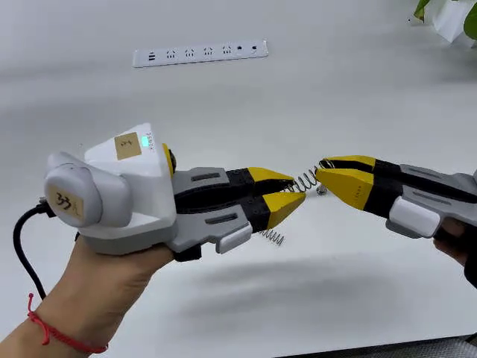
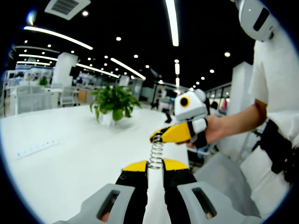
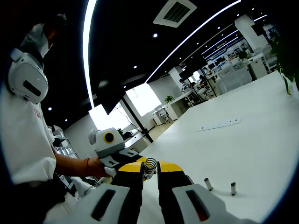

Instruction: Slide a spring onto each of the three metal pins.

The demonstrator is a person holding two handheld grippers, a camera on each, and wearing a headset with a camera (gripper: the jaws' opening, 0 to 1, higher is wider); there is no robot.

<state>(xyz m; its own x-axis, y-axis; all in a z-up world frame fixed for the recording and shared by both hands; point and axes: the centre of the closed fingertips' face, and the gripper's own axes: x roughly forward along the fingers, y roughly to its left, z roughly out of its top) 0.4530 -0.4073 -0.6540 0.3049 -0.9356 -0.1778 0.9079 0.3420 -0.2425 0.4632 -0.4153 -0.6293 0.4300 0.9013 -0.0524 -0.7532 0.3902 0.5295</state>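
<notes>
White tabletop (image 1: 358, 89), open office behind. Left gripper (image 1: 297, 189) and right gripper (image 1: 320, 170) each have fingers clamped on one end of a spring (image 1: 306, 180). It's held in air btwn them, long axis tip to tip. One pin (image 3: 209, 184) and a 2nd pin (image 3: 233, 188) stand upright near the right gripper, prob. the nearer one. A spare spring (image 1: 273, 236) lies underneath. Path looks clear.

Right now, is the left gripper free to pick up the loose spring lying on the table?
Probably not yet. The loose spring lies unobstructed beneath the left gripper, but its jaws seem closed on the held spring shared with the right gripper.
</notes>
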